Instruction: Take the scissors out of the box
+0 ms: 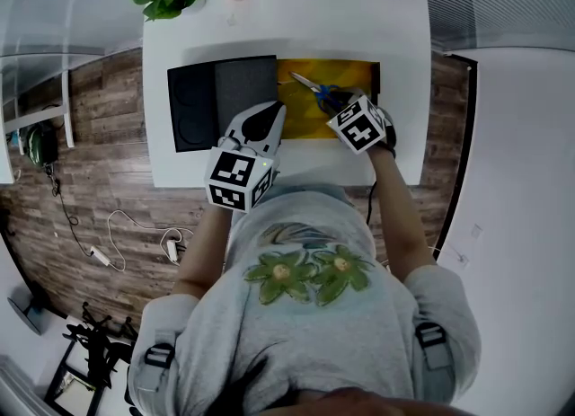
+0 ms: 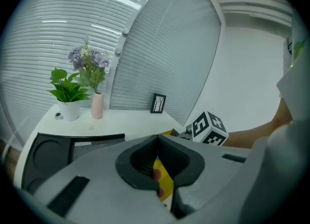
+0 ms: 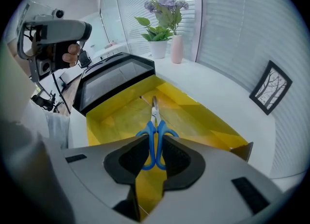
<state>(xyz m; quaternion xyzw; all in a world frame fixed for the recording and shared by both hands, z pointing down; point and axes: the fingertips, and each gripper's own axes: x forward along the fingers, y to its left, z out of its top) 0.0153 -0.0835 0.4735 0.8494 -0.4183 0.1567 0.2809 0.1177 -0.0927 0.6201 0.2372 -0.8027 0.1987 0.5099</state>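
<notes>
The right gripper [image 3: 154, 143] grasps the blue handles of the scissors [image 3: 154, 111] inside the yellow box [image 3: 208, 124]; the left gripper [image 2: 156, 140], near left, is clenched, holding nothing.

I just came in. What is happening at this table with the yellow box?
A person works at a white table with a gripper in each hand. The right gripper is shut on the blue handles of the scissors, which are inside the open yellow box. The left gripper, jaws together, hangs near the box and seems to hold nothing.

right tongs [image 1: 340, 104] — at scissors [image 1: 314, 88] | left tongs [image 1: 278, 108] — yellow box [image 1: 352, 73] edge
</notes>
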